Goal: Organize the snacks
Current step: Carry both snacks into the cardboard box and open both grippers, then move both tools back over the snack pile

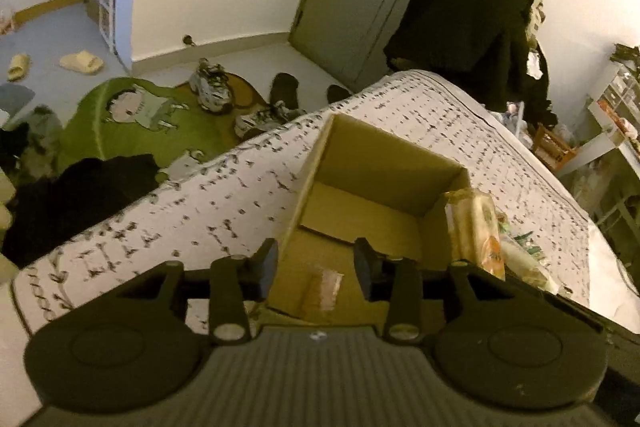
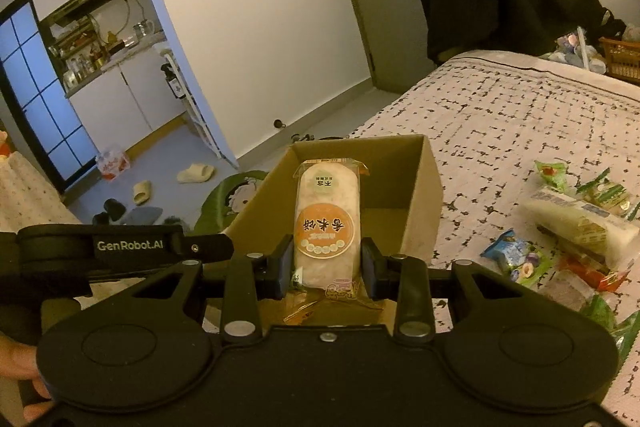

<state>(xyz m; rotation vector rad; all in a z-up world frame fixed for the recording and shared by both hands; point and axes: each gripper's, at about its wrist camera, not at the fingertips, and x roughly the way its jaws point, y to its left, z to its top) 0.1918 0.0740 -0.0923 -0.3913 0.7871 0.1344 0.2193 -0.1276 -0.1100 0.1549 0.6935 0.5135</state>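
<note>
An open cardboard box [image 1: 384, 163] sits on the patterned bed cover and also shows in the right wrist view [image 2: 424, 179]. My left gripper [image 1: 316, 265] is open and empty, hovering over the box's near end, above a small wrapped snack [image 1: 324, 287] lying on the box floor. My right gripper [image 2: 326, 263] is shut on a rice cracker packet [image 2: 326, 215] with an orange round label, held over the box's near edge. That packet also shows at the box's right side in the left wrist view [image 1: 476, 227]. A pile of loose snack packets [image 2: 576, 227] lies on the bed to the right.
The bed cover [image 2: 520, 115] stretches to the right and far side. The bed's edge drops to a floor with a green rug [image 1: 120, 123], shoes [image 1: 212, 87] and slippers [image 1: 82, 61]. Dark clothes [image 1: 472, 19] hang by the door beyond the bed. The left gripper body [image 2: 120, 247] shows left of the box.
</note>
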